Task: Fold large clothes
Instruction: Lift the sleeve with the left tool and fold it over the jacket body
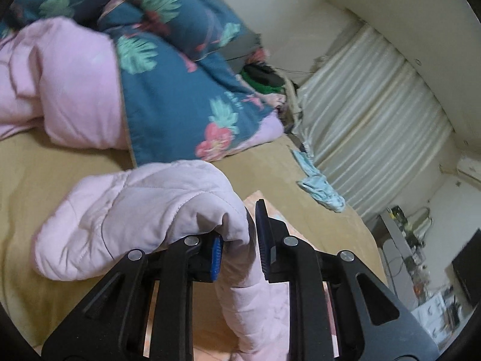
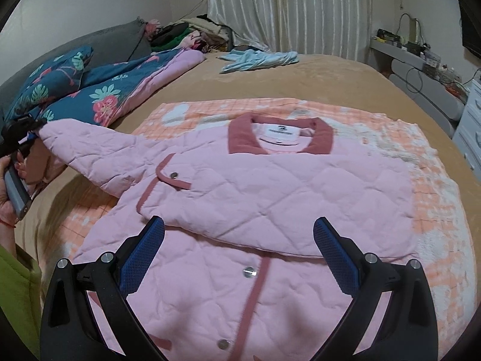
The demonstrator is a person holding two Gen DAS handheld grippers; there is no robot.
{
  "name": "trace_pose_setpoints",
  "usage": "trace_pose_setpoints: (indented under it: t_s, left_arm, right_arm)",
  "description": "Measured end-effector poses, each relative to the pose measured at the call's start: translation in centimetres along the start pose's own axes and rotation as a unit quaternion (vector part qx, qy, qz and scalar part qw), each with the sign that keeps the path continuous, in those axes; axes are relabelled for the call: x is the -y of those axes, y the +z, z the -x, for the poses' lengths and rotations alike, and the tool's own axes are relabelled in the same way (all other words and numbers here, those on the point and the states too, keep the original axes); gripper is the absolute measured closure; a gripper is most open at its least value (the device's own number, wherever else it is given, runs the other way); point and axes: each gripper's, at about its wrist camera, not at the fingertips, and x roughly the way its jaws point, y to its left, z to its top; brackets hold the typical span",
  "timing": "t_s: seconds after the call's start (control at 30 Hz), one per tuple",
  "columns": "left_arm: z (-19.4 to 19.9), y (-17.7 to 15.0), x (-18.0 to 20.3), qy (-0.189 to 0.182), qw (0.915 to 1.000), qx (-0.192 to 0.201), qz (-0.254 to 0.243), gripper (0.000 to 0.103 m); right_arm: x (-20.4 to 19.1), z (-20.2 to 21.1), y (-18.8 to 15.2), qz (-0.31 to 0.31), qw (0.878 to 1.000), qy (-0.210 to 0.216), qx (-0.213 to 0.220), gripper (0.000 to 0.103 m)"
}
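1 pink quilted jacket [image 2: 270,198] lies front-up on an orange-and-white checked blanket [image 2: 436,180] spread over the tan bed [image 2: 330,72], its dark-pink collar [image 2: 279,134] toward the far side. One sleeve already lies folded across the chest; the other sleeve [image 2: 90,144] is lifted off to the side.

The left gripper [image 1: 237,252] holds that lifted sleeve's cuff [image 1: 192,210], its blue pads pinched on the quilted fabric with only the cloth's thickness between them. The right gripper [image 2: 239,255] hovers over the jacket's front placket [image 2: 255,285] with its fingers spread wide and nothing in them.

To do this step well, I would carry the cuff across the chest in 1 smooth arc, keep the sleeve flat and untwisted, and lay it squarely over the first sleeve. The free gripper could press the shoulder seam so the body does not drag. The padding looks springy, so the fold may need smoothing.

A white neck label [image 2: 281,131] sits inside the collar; its print is too small to read.

Beyond, a teal floral quilt [image 2: 102,90] lies bunched, and a light-blue garment [image 2: 258,58] rests near the curtain [image 2: 285,9].
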Motion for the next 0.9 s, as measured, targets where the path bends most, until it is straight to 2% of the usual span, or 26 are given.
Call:
trace_pose_setpoints:
  t_s: [0.33, 0.5, 0.63, 0.77, 0.9]
  left_arm:
    - [3.4, -2.3, 6.8, -0.032, 0.9961, 0.016, -0.080, 0.091]
    - [3.8, -4.0, 9.4, -0.031, 0.9927, 0.026, -0.113, 0.091]
    - [3.9, -5.2, 11.3, -0.039, 0.9895, 0.030, -0.136, 0.091]
    - [3.9, -7.1, 14.0, -0.069, 0.9815, 0.025, -0.177, 0.091]
    - [3.6, -9.9, 16.7, -0.102, 0.9686, 0.005, -0.227, 0.091]
  right_arm:
    - [4.8, 0.8, -0.6, 0.000, 1.000, -0.019, 0.013, 0.004]
    - [7.4, -0.3, -1.8, -0.023, 0.999, -0.018, 0.021, 0.004]
    - [9.7, -1.4, -2.4, -0.047, 0.999, -0.022, 0.004, 0.004]
    - [11.5, -0.5, -2.3, -0.067, 0.997, -0.030, 0.017, 0.004]
    - [12.7, 0.2, -2.4, -0.076, 0.996, -0.038, 0.022, 0.004]
